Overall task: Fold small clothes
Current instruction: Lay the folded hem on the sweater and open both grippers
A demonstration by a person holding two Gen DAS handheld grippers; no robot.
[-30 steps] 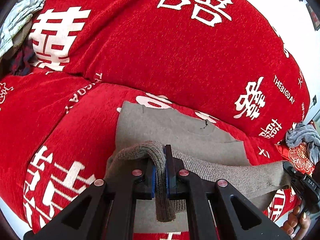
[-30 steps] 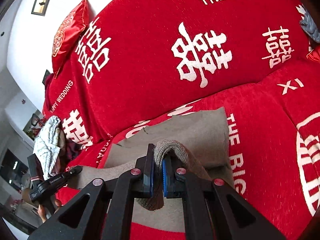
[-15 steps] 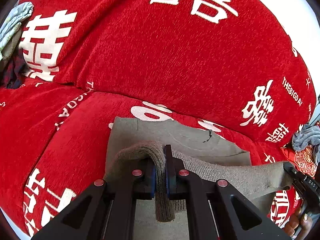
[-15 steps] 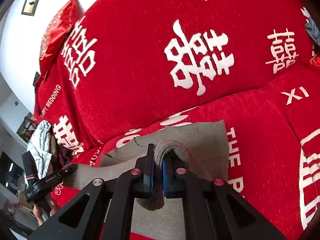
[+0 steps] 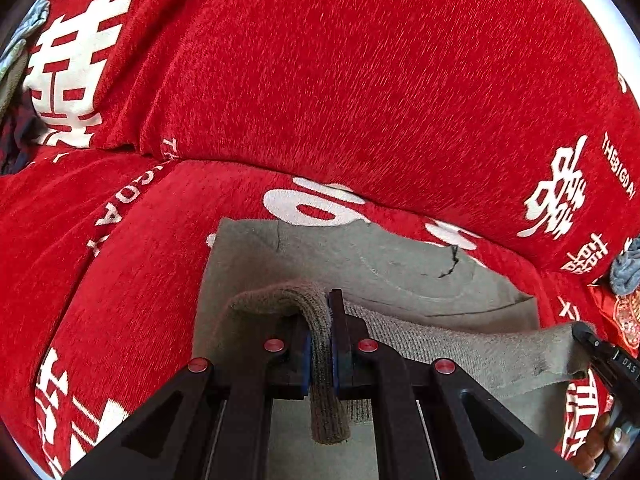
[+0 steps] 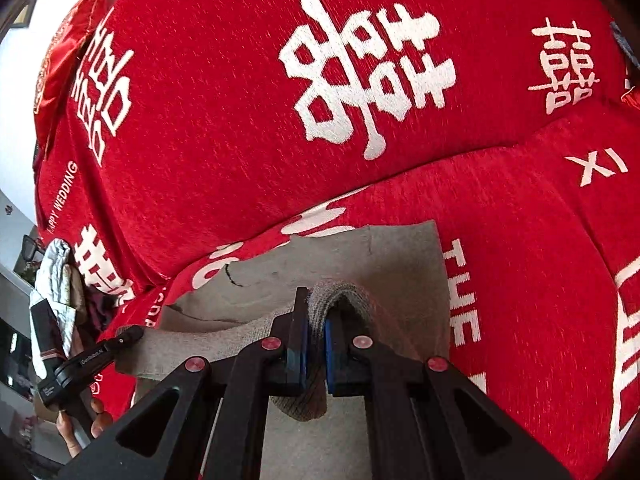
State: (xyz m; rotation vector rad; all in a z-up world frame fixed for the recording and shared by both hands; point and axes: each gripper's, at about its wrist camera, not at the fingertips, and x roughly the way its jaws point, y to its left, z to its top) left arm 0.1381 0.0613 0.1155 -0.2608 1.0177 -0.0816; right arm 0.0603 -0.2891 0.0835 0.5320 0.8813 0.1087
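A grey knit garment (image 5: 400, 276) lies on the seat of a red sofa, its far part flat near the backrest. My left gripper (image 5: 319, 344) is shut on the garment's near ribbed edge at the left corner. My right gripper (image 6: 316, 332) is shut on the same edge at the right corner (image 6: 340, 296). The edge hangs lifted and stretched between them, above the flat part (image 6: 360, 252). The right gripper also shows in the left wrist view (image 5: 600, 352), and the left gripper in the right wrist view (image 6: 120, 340).
The red sofa cover (image 5: 360, 80) with white characters fills both views. A pile of other clothes (image 6: 56, 280) sits on the sofa's left end. A grey cloth (image 5: 626, 268) and a red cushion (image 5: 620, 316) lie at the right end. Another red cushion (image 6: 60, 60) stands at the top left.
Both grippers have carried the held edge forward toward the backrest, over the flat part of the garment. Their grip has not changed.
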